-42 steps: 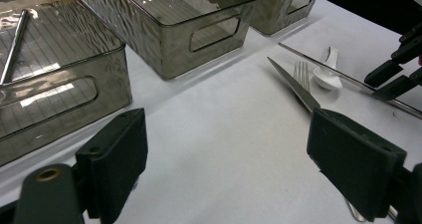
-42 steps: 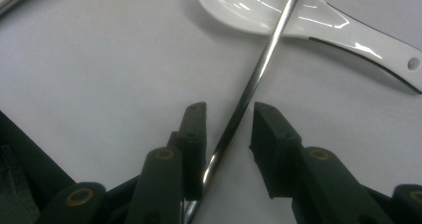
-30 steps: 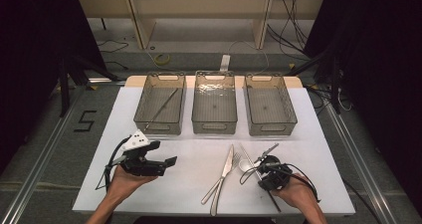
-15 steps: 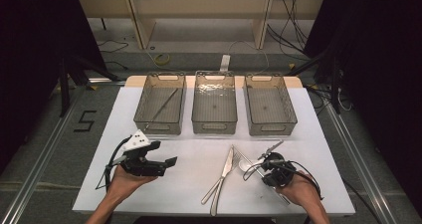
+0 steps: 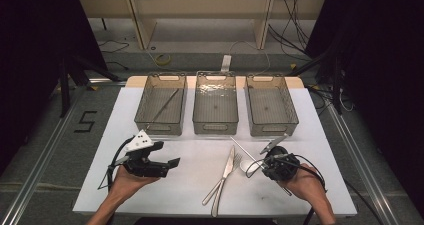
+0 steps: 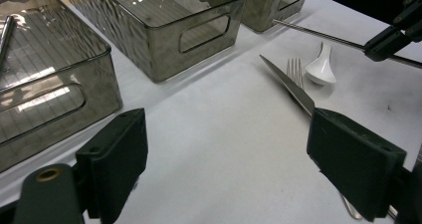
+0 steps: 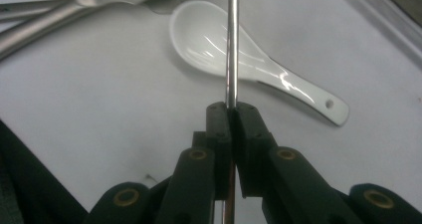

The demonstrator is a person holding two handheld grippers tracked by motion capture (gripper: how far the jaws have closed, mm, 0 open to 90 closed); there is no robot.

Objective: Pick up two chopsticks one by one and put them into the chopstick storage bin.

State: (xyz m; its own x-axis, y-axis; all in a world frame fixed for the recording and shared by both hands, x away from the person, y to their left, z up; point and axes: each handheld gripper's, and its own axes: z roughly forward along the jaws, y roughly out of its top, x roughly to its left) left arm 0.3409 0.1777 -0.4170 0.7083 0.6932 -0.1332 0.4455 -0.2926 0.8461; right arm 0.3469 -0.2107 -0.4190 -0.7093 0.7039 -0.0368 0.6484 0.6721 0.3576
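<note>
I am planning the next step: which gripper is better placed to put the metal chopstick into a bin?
Right. The right gripper is shut on the metal chopstick, just before the bins. The left gripper is open, holding nothing.

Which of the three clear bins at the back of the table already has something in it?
The left bin: a thin metal rod lies slantwise inside it. The middle bin and right bin look empty.

I read one marking, a black digit 5 [image 5: 86, 121] on the grey floor left of the white table [image 5: 120, 135], nothing else legible
</note>
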